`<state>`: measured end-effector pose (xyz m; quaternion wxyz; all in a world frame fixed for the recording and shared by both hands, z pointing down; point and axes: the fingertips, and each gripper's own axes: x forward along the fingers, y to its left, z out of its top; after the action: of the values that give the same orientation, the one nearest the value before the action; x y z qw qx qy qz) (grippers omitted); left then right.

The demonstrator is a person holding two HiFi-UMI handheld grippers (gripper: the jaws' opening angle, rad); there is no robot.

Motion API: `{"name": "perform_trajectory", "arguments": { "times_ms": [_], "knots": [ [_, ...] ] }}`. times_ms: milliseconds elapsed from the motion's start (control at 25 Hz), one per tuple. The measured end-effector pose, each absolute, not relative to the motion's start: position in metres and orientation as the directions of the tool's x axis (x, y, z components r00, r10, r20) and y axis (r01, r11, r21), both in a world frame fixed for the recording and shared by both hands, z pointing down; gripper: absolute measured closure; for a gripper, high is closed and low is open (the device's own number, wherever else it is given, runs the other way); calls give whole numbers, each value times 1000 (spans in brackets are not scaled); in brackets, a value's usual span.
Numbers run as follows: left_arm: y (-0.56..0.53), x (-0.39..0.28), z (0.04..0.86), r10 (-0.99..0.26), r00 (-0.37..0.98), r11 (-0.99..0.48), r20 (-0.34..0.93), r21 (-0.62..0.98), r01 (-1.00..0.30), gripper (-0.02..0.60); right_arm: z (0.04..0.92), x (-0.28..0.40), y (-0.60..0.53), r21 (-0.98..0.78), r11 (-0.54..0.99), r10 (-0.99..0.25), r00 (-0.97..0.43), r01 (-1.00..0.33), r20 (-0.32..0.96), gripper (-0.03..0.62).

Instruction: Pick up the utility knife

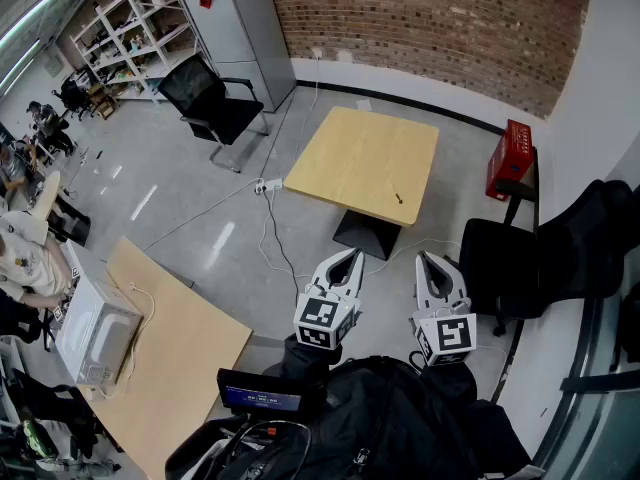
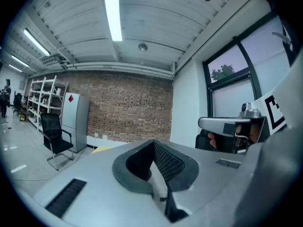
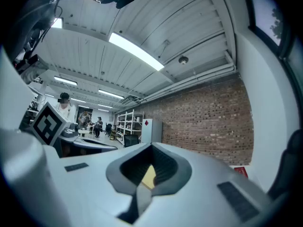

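Note:
The utility knife (image 1: 398,199) is a small dark object lying near the front right edge of the square light-wood table (image 1: 360,158), out on the floor ahead of me. Both grippers are held close to my body, well short of the table, pointing toward it. The left gripper (image 1: 352,254) is shut with nothing in it, and its jaws meet at the tip in the left gripper view (image 2: 154,141). The right gripper (image 1: 424,257) is likewise shut and empty, and the right gripper view (image 3: 152,144) shows a sliver of the yellow table behind the jaws.
A black office chair (image 1: 520,263) stands at my right, with a red box (image 1: 514,158) behind it. Another black chair (image 1: 212,98) and a grey cabinet (image 1: 245,33) are at the back left. A white cable and power strip (image 1: 268,184) cross the floor. A wooden desk (image 1: 165,353) carries a white appliance (image 1: 95,333).

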<state>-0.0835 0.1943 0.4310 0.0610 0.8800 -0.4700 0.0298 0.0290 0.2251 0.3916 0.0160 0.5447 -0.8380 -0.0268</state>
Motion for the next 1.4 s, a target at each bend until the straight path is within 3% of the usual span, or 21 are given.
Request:
{"name": "perform_trajectory", "arguments": {
  "times_ms": [960, 1400],
  "knots": [
    [184, -28, 471, -814, 542, -535, 209, 92, -840, 581, 429, 72, 214, -4, 470, -880, -469, -883, 75, 589],
    [110, -37, 476, -800, 567, -557, 195, 111, -823, 581, 436, 62, 142, -14, 441, -893, -440, -898, 92, 589]
  ]
}}
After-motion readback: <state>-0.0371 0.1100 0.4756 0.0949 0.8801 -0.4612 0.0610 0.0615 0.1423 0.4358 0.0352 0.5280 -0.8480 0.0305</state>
